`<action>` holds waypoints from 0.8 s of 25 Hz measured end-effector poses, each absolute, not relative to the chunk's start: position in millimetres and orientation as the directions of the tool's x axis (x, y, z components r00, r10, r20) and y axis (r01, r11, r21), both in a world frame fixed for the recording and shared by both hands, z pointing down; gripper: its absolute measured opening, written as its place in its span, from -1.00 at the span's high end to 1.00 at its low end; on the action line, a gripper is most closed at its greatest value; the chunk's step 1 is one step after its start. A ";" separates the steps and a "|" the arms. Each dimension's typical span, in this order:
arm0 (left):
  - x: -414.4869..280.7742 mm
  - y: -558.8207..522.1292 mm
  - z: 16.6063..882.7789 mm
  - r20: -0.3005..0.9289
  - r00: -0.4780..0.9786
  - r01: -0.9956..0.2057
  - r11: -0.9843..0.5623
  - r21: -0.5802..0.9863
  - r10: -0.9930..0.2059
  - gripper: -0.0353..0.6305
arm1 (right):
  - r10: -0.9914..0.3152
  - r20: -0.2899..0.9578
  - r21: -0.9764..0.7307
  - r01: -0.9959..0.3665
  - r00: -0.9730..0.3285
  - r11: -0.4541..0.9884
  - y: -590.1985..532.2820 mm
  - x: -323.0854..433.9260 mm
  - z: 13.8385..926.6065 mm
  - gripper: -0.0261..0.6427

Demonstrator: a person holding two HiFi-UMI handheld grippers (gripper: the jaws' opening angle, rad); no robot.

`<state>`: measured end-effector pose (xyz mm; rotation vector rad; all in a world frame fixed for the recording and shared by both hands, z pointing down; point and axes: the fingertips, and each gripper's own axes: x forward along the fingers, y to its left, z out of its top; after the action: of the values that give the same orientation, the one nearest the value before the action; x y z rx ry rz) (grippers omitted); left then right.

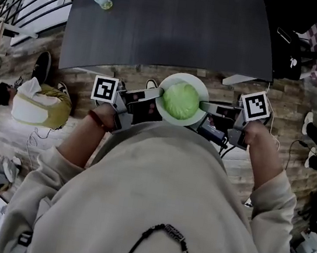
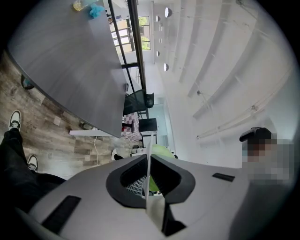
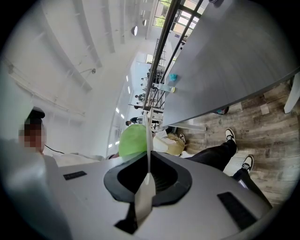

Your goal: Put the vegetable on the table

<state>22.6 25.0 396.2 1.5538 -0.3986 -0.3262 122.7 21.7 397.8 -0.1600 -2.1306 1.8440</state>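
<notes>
Transport step: left gripper (image 1: 157, 101) and right gripper (image 1: 204, 107) clamp opposite rims of the white plate (image 1: 184, 77) bearing the green vegetable (image 1: 180, 101), short of the dark table (image 1: 173, 25). Next move likely needs a level advance over the tabletop, then lowering.

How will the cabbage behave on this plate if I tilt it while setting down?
Likely rolls: the cabbage is round and sits loose on a shallow plate. It nearly fills the plate, so probably heavy. With the left tool and right tool pinching only opposite rims, the plate may tip.
</notes>
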 end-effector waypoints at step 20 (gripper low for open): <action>-86.6 -118.4 390.8 -0.014 0.918 0.002 -0.031 1.000 -0.396 0.81 | 0.189 0.249 -0.961 -0.218 -0.950 0.169 -116.7 15.5 388.0 0.84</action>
<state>-86.6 -118.4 390.8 1.5771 -0.3143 -0.3277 15.5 -116.7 388.0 0.0280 -2.1396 1.8428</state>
